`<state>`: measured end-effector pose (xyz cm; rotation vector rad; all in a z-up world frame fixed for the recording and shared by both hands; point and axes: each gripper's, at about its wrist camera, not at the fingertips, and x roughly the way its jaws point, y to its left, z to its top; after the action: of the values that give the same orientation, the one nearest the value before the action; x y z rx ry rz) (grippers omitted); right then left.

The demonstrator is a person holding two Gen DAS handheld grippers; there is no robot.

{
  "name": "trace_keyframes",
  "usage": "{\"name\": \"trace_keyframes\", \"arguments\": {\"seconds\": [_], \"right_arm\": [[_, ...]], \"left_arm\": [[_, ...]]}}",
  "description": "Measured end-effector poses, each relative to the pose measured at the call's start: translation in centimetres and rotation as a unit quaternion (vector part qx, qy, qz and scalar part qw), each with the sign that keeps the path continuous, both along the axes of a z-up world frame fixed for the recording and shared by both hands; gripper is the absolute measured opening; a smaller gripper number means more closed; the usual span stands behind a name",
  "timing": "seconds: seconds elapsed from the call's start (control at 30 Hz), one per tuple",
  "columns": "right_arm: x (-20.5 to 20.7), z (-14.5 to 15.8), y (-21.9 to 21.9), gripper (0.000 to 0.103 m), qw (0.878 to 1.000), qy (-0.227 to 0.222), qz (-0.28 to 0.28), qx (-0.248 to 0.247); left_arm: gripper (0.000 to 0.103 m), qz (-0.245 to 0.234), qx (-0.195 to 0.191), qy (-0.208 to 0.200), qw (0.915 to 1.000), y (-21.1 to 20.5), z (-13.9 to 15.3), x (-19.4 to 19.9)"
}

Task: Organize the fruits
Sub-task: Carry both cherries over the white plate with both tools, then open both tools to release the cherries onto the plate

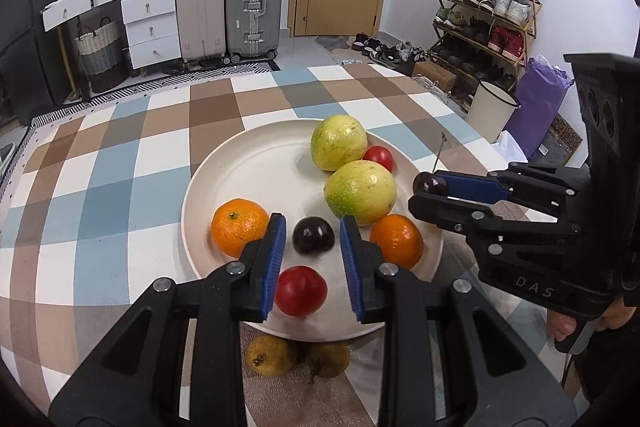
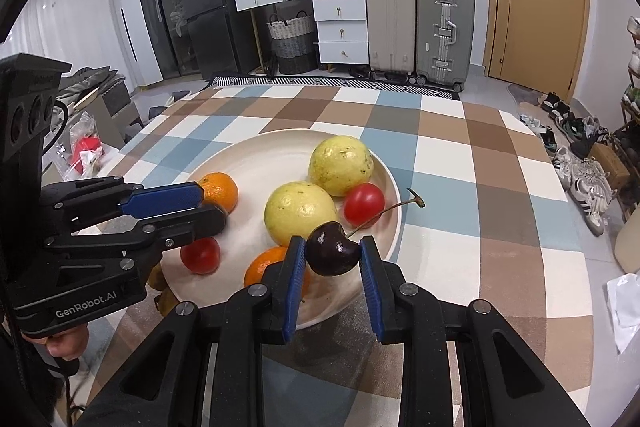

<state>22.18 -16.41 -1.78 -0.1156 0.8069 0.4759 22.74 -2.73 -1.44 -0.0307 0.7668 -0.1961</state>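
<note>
A white plate on the checked tablecloth holds two yellow-green guavas, two oranges, two red tomatoes and a dark cherry. My left gripper is open above the plate's near side, its jaws on either side of that dark cherry without touching it. My right gripper is shut on a second dark cherry with a long stem, held above the plate's right rim. The right gripper also shows in the left wrist view.
Two brownish pears lie on the cloth just below the plate's near rim. Beyond the table stand suitcases, drawers, a shoe rack and a white bin.
</note>
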Motion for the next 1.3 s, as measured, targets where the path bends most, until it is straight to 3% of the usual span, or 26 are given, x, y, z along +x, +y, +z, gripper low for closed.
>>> {"name": "trace_keyframes", "arguments": {"seconds": [0.1, 0.17, 0.23, 0.3, 0.37, 0.5, 0.6, 1.03, 1.3], "right_arm": [[-0.7, 0.4, 0.0, 0.035, 1.000, -0.014, -0.005, -0.005], [-1.3, 0.8, -0.1, 0.045, 1.000, -0.020, -0.008, -0.003], [-1.7, 1.1, -0.4, 0.051, 1.000, -0.023, -0.011, -0.001], [-2.5, 1.5, -0.7, 0.062, 0.999, -0.030, -0.020, -0.002], [-3.5, 1.9, -1.1, 0.085, 0.999, -0.038, -0.028, 0.006], [-4.9, 2.2, -1.5, 0.100, 0.998, -0.037, -0.041, 0.018], [-5.5, 2.1, -1.6, 0.102, 0.999, -0.012, -0.037, 0.032], [-7.3, 0.1, 0.2, 0.102, 0.999, 0.025, -0.040, 0.025], [-7.7, -1.6, 3.0, 0.102, 0.999, 0.051, -0.015, 0.013]], "left_arm": [[0.026, 0.000, -0.001, 0.007, 1.0000, 0.2, 0.4, -0.5], [0.034, 0.006, 0.006, 0.002, 1.0000, 0.5, 0.6, -1.1], [0.059, 0.015, 0.012, -0.001, 0.9998, 1.0, 0.9, -2.0], [0.075, 0.030, 0.012, 0.000, 0.9995, 1.5, 1.2, -3.0], [0.082, 0.039, 0.007, -0.003, 0.9992, 2.1, 1.4, -4.2], [0.093, 0.054, 0.015, -0.006, 0.9984, 3.1, 1.5, -6.4], [0.102, 0.062, 0.016, -0.006, 0.9980, 3.5, 1.4, -7.8], [0.102, 0.087, 0.010, 0.012, 0.9961, 5.4, 0.0, -11.0], [0.102, 0.100, 0.012, 0.021, 0.9946, 6.6, -1.0, -11.6]]}}
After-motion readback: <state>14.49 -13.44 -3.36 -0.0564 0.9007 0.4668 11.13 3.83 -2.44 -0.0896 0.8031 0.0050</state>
